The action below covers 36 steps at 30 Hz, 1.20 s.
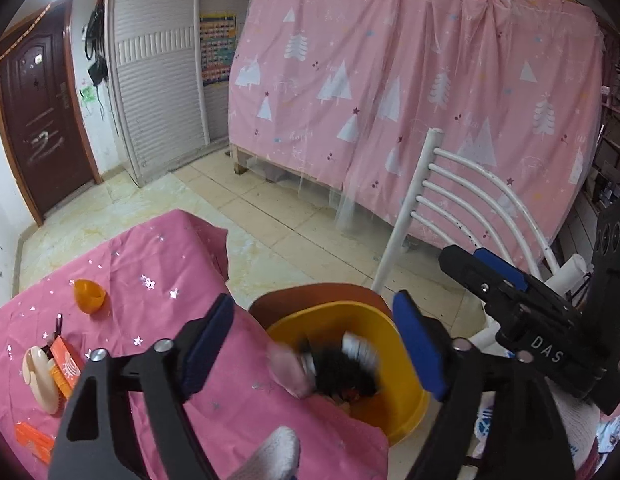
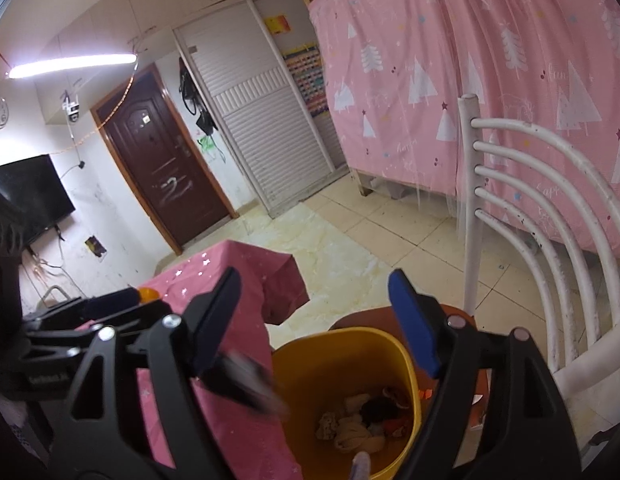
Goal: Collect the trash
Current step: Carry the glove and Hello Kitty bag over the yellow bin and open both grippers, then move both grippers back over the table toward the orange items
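Nearby, yellow bin beside tablecloth edge

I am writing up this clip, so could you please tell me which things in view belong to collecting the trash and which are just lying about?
For the job:
- yellow bin
- trash in the bin
- blurred dark item above the bin
- orange wrappers on the table

Just lying about:
- white chair
- pink curtain
- brown door
- television

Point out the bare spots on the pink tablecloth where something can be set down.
Free: the stretch of pink tablecloth between the orange cup and the far corner, and the strip between that cup and the yellow bin. Crowded: the near left edge, where a cream holder and orange packets bunch together. The bin already holds trash.
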{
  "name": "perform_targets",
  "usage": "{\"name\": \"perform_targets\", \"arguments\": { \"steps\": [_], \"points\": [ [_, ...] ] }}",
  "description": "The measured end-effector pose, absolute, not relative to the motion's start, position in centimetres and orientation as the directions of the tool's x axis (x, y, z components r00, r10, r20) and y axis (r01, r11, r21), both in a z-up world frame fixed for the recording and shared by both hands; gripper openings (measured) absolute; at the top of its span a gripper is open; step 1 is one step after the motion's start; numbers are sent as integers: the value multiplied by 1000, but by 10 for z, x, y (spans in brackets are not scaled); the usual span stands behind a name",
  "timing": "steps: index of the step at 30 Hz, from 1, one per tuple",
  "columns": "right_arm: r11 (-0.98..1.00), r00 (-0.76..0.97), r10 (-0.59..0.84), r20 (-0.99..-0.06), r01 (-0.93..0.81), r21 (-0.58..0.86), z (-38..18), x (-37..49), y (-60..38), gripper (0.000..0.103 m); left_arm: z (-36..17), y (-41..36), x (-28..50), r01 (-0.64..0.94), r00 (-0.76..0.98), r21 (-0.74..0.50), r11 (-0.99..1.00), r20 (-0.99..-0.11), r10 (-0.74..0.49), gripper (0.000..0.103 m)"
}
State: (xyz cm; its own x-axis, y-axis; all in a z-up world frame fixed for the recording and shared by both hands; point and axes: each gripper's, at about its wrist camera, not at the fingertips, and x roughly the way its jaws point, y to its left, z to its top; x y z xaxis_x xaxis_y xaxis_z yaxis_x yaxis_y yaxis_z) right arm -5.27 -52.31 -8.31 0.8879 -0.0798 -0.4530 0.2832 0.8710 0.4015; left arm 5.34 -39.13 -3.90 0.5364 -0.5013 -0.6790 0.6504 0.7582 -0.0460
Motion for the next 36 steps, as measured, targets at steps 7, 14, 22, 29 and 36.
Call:
{"name": "perform_targets", "arguments": {
  "steps": [7,14,22,29,36],
  "points": [
    [883,893,-54,-447,251,396,-81,-48,-512,73,-31,-366,55,625,544,-79,777,-669,-506,76],
    [910,893,-9,-450,194,366,-74,-39,-483,73,-22,-322,59,584,570,-114,804,-648,-505,76],
    [937,880,38,-473,133,324,-65,-17,-443,81,-15,-269,76,518,610,-141,844,-631,-480,76],
    [957,864,77,-498,75,279,-62,3,-407,81,-17,-217,93,450,638,-172,876,-624,-451,76],
    [971,840,119,-529,13,239,-62,25,-367,81,-11,-157,103,370,696,-192,909,-591,-408,77]
  ]
}}
